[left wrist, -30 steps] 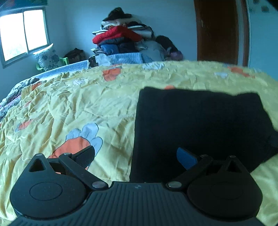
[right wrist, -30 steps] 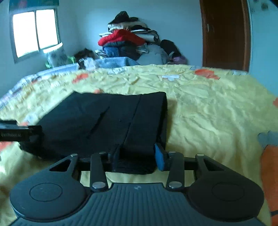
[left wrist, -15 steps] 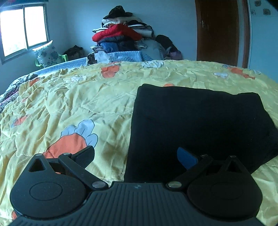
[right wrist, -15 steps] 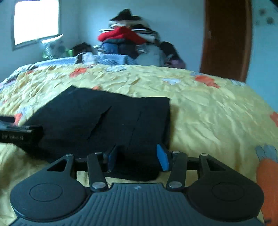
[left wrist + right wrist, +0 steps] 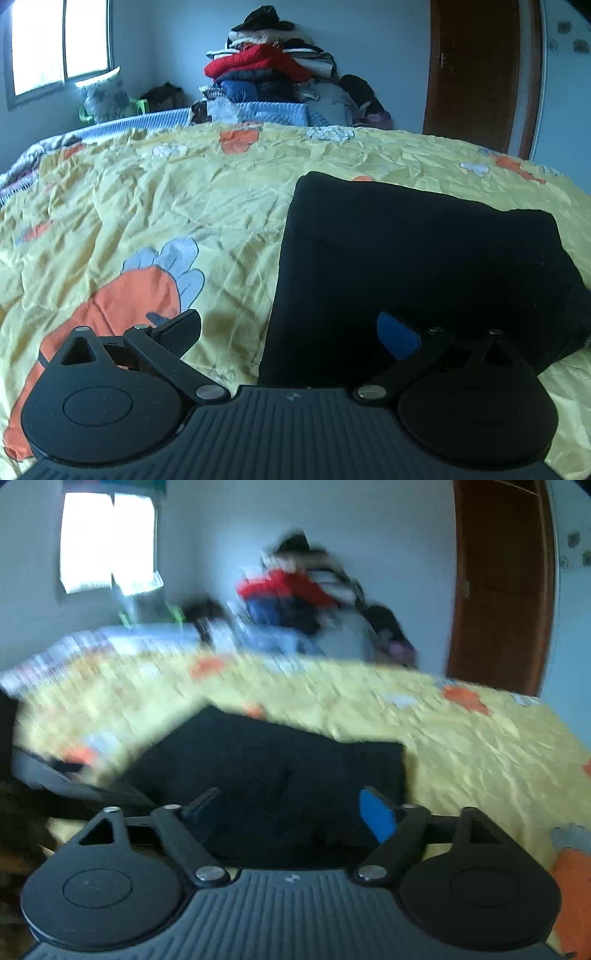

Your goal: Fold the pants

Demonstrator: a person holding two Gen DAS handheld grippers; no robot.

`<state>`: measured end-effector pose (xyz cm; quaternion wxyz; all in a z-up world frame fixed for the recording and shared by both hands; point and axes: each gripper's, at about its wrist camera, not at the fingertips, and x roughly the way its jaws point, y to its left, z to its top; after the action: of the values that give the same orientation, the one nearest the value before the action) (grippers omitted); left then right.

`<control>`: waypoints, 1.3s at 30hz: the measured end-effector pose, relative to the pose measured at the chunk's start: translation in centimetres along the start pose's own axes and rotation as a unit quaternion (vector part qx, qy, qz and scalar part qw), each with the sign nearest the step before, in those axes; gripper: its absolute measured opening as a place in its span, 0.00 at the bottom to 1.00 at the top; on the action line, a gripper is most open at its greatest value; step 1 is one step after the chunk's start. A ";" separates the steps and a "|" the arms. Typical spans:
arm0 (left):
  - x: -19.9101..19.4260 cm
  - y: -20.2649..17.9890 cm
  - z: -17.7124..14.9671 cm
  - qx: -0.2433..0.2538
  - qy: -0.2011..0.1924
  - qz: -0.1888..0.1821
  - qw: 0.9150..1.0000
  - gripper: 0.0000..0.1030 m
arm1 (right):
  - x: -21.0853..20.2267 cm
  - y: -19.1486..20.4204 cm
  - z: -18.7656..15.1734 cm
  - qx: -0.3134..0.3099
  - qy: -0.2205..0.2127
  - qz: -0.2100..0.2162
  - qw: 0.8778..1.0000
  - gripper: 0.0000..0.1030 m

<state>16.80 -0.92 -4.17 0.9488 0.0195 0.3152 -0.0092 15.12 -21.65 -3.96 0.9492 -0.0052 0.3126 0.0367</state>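
Pants [image 5: 424, 266], black and folded into a compact rectangle, lie flat on the yellow patterned bedspread [image 5: 166, 206] of the bed, toward its near edge. Left gripper [image 5: 288, 332] hovers low over the near left edge of the fabric, its fingers spread wide: the black one over bare bedspread, the blue-padded one [image 5: 397, 338] over the dark cloth, neither pressing on it. Over in the right wrist view, which is heavily blurred, the right gripper [image 5: 291, 812] sits above the near end of the pants [image 5: 273, 760] and its fingers are opening, the cloth below and between them but not pinched. Behind the bed, a heap of clothes [image 5: 273, 74] topped with red rises against the wall, a window [image 5: 59, 44] at left, a brown door [image 5: 476, 70] at right.
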 end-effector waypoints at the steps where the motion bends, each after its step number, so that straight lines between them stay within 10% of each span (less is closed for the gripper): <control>1: 0.0 0.2 0.0 0.001 0.000 -0.003 1.000 1.00 | 0.2 -0.5 -0.4 0.025 0.015 -0.003 1.000 0.80; 12: 0.0 0.4 -0.3 -0.004 -0.001 -0.004 1.000 1.00 | -3.3 0.0 -3.2 0.071 0.008 0.062 0.995 0.81; 39: -6.3 1.6 -1.8 -0.023 -0.018 -0.030 0.999 1.00 | -5.7 1.2 -4.5 0.082 -0.001 0.063 0.995 0.91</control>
<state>10.77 0.79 -1.79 0.9539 -0.0115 0.2982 -0.0307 7.75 -21.02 -4.20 0.9424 0.0925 0.3136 0.0701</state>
